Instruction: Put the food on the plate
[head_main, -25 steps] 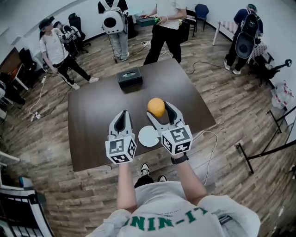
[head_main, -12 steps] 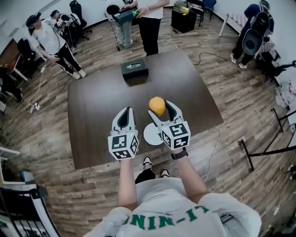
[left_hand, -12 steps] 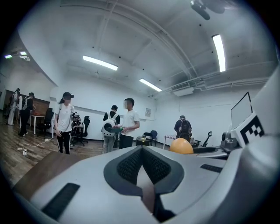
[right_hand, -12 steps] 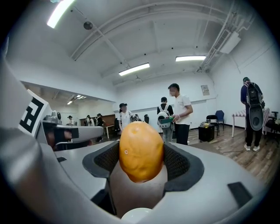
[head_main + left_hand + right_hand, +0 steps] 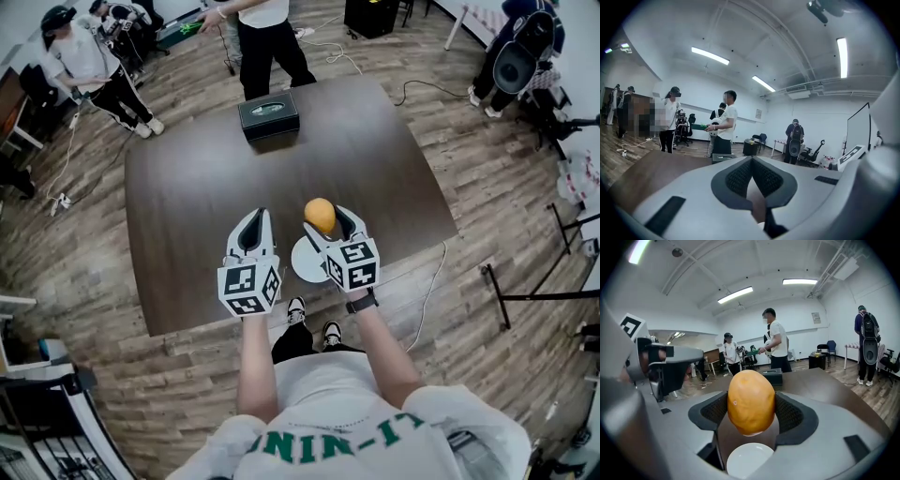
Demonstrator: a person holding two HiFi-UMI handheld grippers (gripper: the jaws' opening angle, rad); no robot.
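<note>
Carrying is the step in hand, I judge. On the dark desk (image 5: 187, 206) the white plate (image 5: 302, 264) lies near the 6 o'clock edge, with the orange-yellow fruit (image 5: 751, 401) held by its 12 o'clock rim, seemingly clear of it. Next comes lowering the fruit onto the plate's middle, then release. The right gripper (image 5: 325, 222) has its fingers (image 5: 791, 417) part-spread, clamping the fruit's sides. The left gripper (image 5: 253, 232), at the plate's 9 o'clock, has fingers pressed together on nothing.

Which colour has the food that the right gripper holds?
The food is orange-yellow, clearest in the right gripper view.
</note>
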